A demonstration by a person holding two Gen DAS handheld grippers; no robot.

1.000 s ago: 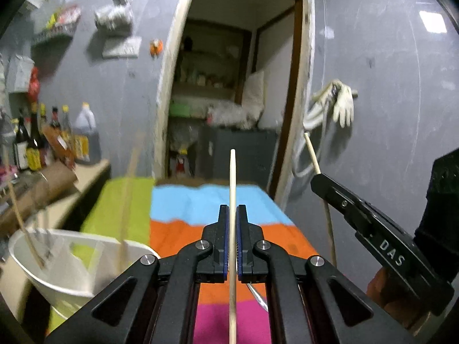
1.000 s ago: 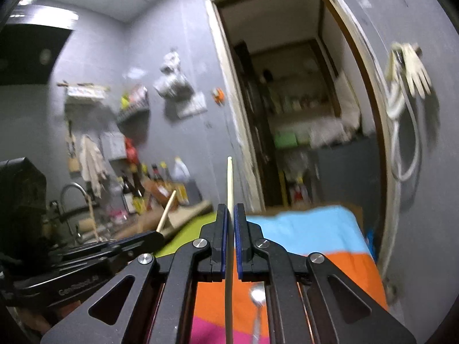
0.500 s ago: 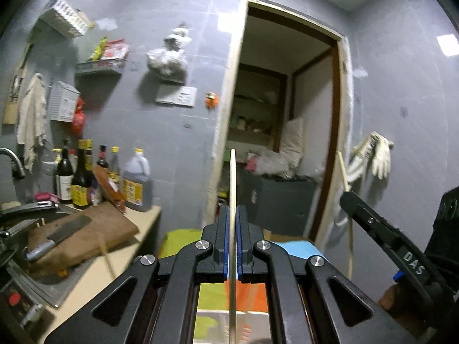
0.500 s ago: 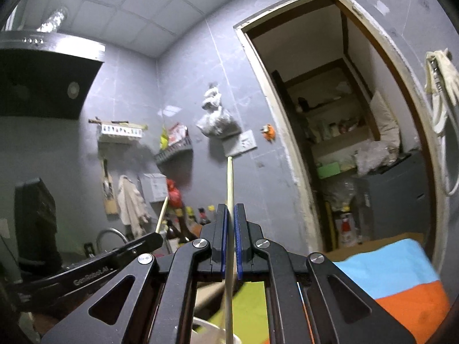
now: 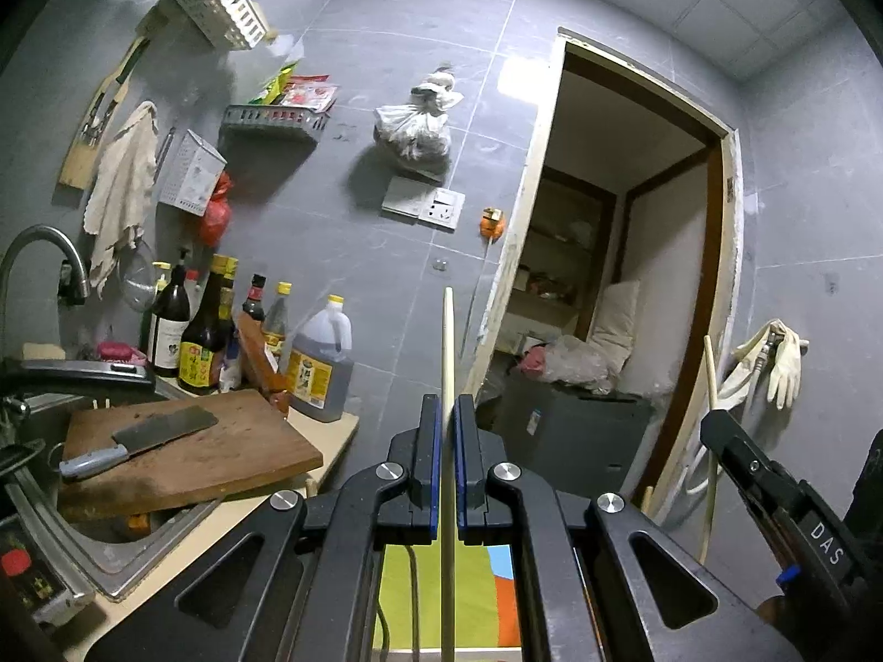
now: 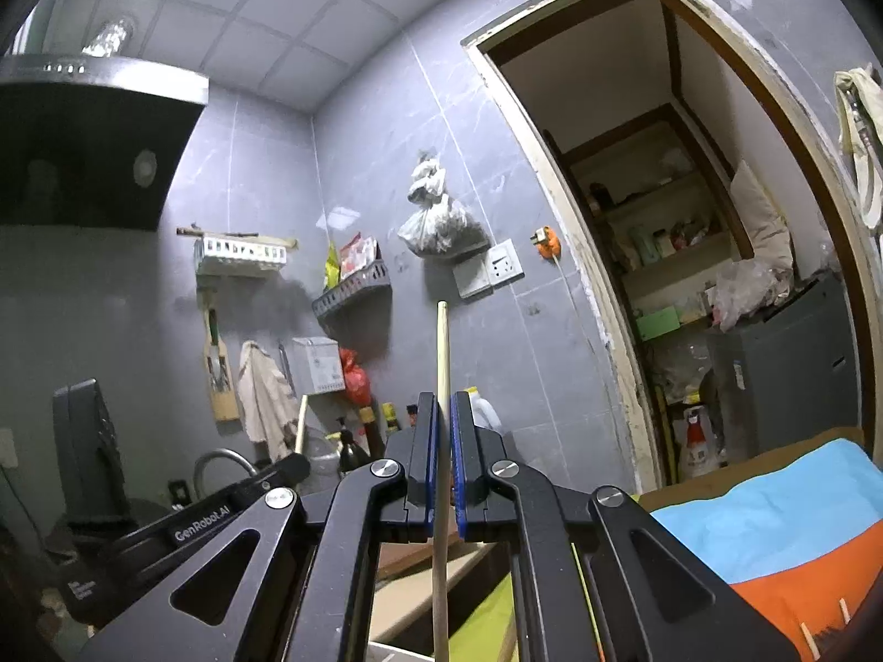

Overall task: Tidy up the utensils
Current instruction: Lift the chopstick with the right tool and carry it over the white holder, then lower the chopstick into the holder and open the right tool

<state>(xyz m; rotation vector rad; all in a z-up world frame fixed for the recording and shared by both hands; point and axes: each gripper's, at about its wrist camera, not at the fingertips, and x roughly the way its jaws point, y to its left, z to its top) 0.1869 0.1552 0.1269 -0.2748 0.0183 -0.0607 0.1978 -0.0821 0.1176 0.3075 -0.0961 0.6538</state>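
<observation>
In the left wrist view my left gripper (image 5: 447, 414) is shut on a pale wooden chopstick (image 5: 447, 342) that stands upright between the blue pads. At the right edge, my right gripper (image 5: 717, 433) holds a second chopstick (image 5: 710, 380), also upright. In the right wrist view the right gripper (image 6: 443, 414) is shut on its chopstick (image 6: 441, 347), which points at the grey tiled wall. The left gripper (image 6: 295, 466) shows low on the left with its chopstick tip (image 6: 301, 422) sticking up. Both grippers are in the air, side by side.
A wooden cutting board (image 5: 221, 458) with a cleaver (image 5: 138, 438) lies over the sink on the left counter. Sauce bottles (image 5: 204, 342) stand against the wall behind it. A striped cloth (image 6: 772, 524) covers the table on the right. An open doorway (image 5: 623, 287) lies ahead.
Both grippers swung left and lifted, each keeping its chopstick. The striped table and white basket dropped out of the left wrist view, and the counter with the cutting board and sink came in.
</observation>
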